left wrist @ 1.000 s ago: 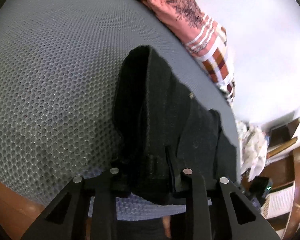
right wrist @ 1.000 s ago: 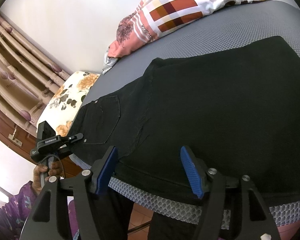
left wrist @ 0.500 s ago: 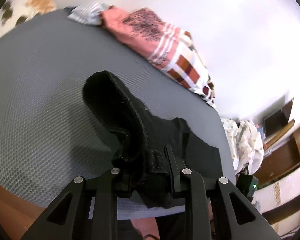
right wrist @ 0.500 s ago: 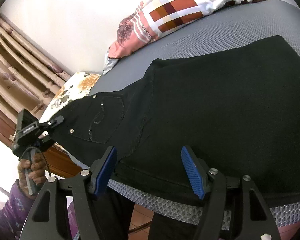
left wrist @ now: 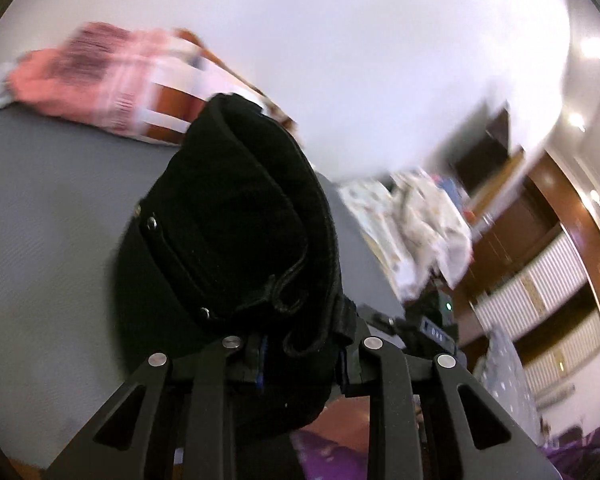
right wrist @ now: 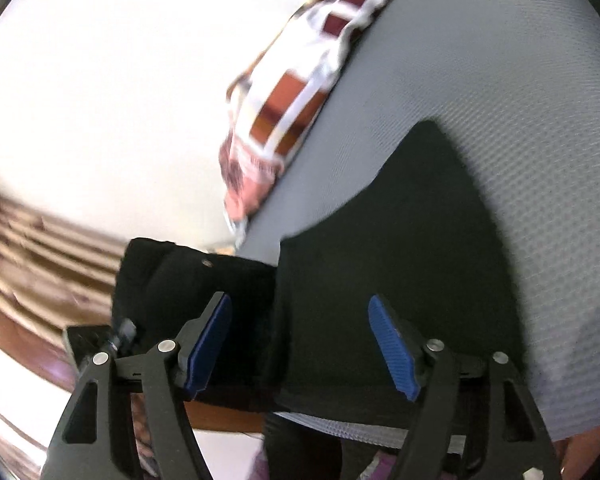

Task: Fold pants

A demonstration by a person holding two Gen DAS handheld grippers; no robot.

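Observation:
The black pants (left wrist: 240, 220) are bunched at the waistband in my left gripper (left wrist: 302, 358), which is shut on them and holds them up above the grey mattress (left wrist: 52, 220). In the right wrist view the rest of the pants (right wrist: 400, 248) lies flat on the mattress (right wrist: 520, 120), while the lifted waist part (right wrist: 188, 272) hangs at the left by the left gripper (right wrist: 96, 336). My right gripper (right wrist: 300, 346) hovers at the near edge with its jaws opening. Its blue pads (right wrist: 208, 344) stand apart, with the cloth beneath and beyond them and not pressed by them.
A pink and brown checked pillow (left wrist: 112, 76) lies at the far side of the mattress by the white wall, also visible in the right wrist view (right wrist: 300, 92). A heap of pale cloth (left wrist: 420, 220) and wooden cupboards (left wrist: 540, 240) stand to the right. Striped curtains (right wrist: 40, 248) hang at the left.
The left gripper has lifted the waist end off the mattress and swung it across toward the right gripper. The right gripper has rolled and shifted, and its pads stand wider apart.

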